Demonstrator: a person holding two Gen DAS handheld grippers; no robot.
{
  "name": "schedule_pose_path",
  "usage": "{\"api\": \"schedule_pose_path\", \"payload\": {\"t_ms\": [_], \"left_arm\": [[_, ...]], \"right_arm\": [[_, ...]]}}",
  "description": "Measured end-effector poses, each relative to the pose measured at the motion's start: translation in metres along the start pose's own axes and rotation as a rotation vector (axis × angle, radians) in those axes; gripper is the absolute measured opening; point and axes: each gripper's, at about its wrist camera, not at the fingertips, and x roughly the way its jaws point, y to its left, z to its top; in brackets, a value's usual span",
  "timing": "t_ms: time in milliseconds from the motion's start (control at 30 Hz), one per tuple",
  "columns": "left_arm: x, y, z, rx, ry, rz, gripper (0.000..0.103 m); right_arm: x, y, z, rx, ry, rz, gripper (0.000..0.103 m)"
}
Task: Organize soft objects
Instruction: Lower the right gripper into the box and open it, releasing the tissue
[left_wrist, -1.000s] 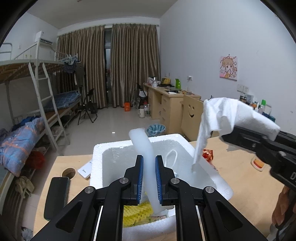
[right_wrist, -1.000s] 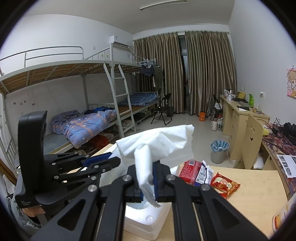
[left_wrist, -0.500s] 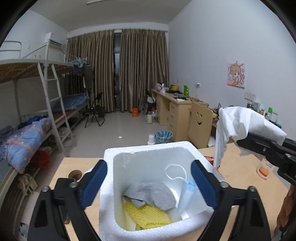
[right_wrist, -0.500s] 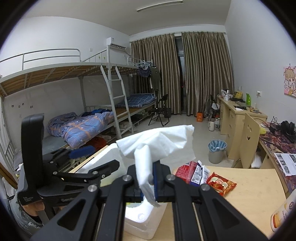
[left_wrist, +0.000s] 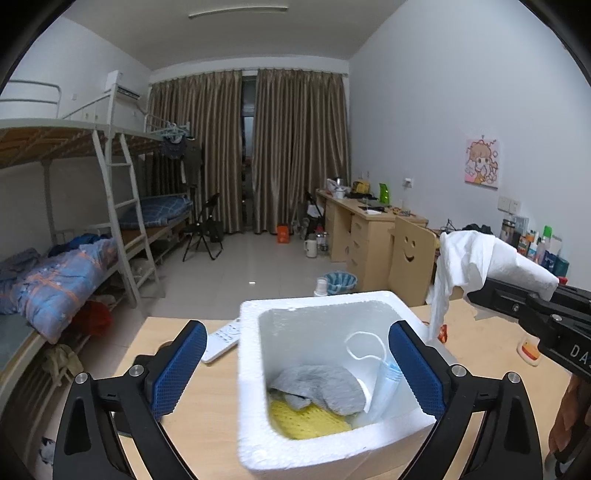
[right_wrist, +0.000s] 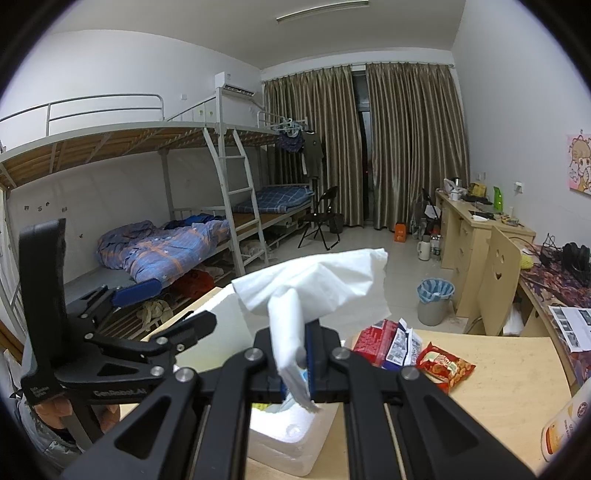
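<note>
The left tongs (left_wrist: 295, 369) have just been opening and stand released, nothing between the blue pads, straddling the foam box (left_wrist: 255, 373) on the counter (left_wrist: 207, 413). Inside the box lie a grey cloth (left_wrist: 321, 387) over yellow mesh (left_wrist: 310, 421), with a face mask (left_wrist: 380, 373) at 3 o'clock. The right tongs (right_wrist: 295, 362) are clenched on a white tissue (right_wrist: 314, 280) above the box, with snack packets (right_wrist: 410, 350) at 3 o'clock.
</note>
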Motion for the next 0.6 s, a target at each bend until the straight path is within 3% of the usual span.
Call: {"api": "schedule_pose_path", "payload": {"t_ms": [600], "left_arm": [[-0.034,0.050,-0.005,-0.057,-0.045,0.071,0.102]], "right_arm": [[0.024,0.029,0.005,-0.034,0.023,0.051,0.010]]}}
